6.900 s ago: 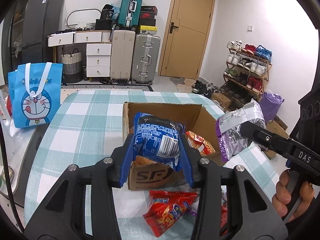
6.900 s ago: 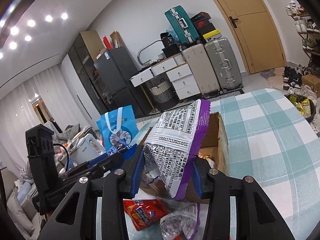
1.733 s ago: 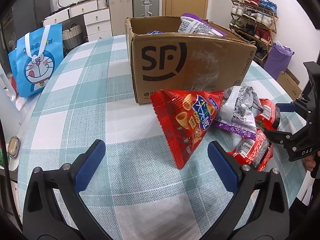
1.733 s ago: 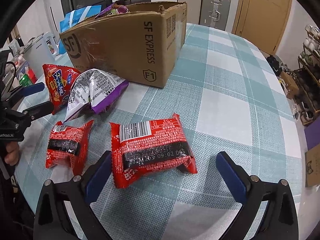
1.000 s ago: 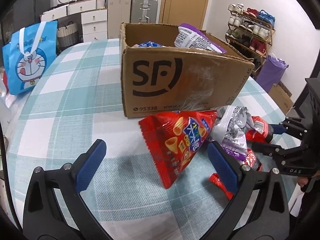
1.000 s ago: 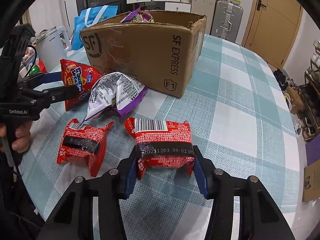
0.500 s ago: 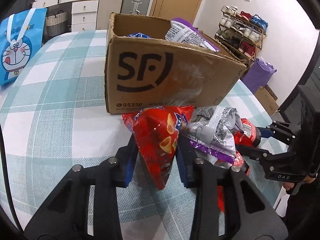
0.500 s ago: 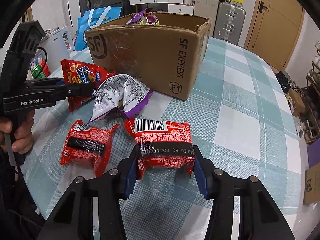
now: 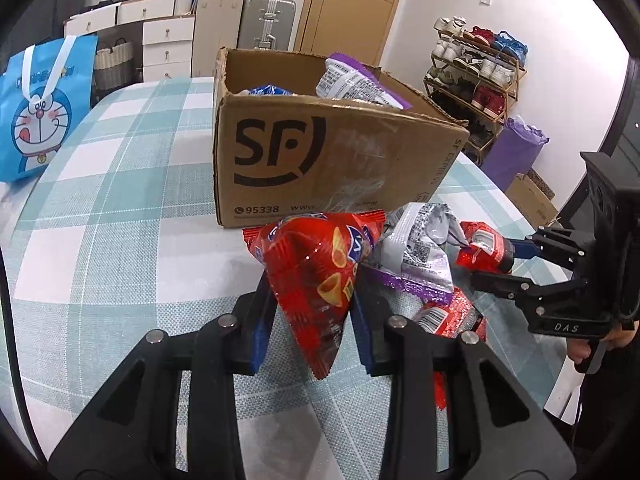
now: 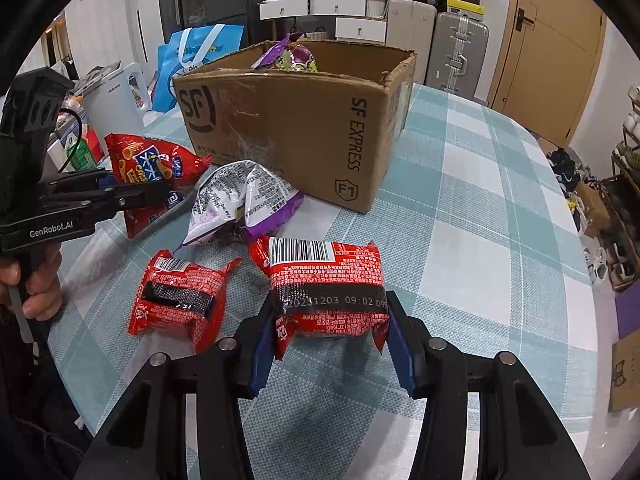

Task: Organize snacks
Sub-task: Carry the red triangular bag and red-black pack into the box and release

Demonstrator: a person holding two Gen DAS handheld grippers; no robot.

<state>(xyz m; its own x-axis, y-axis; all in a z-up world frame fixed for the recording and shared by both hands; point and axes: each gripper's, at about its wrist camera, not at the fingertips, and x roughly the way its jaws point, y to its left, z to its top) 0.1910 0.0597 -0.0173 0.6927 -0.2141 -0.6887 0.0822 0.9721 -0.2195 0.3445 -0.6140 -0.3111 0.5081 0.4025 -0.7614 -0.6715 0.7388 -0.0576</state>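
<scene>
- The red chip bag (image 9: 316, 280) sits pinched in my left gripper (image 9: 312, 320), whose jaws have just snapped shut on it.
- My right gripper (image 10: 330, 344) clamps the red noodle pack (image 10: 324, 284).
- The cardboard box (image 9: 320, 152) waits at twelve o'clock, so both can go in next.

A blue cartoon tote bag (image 9: 38, 108) stands left; suitcases (image 9: 266, 22) and a shoe rack (image 9: 476, 76) line the walls.
</scene>
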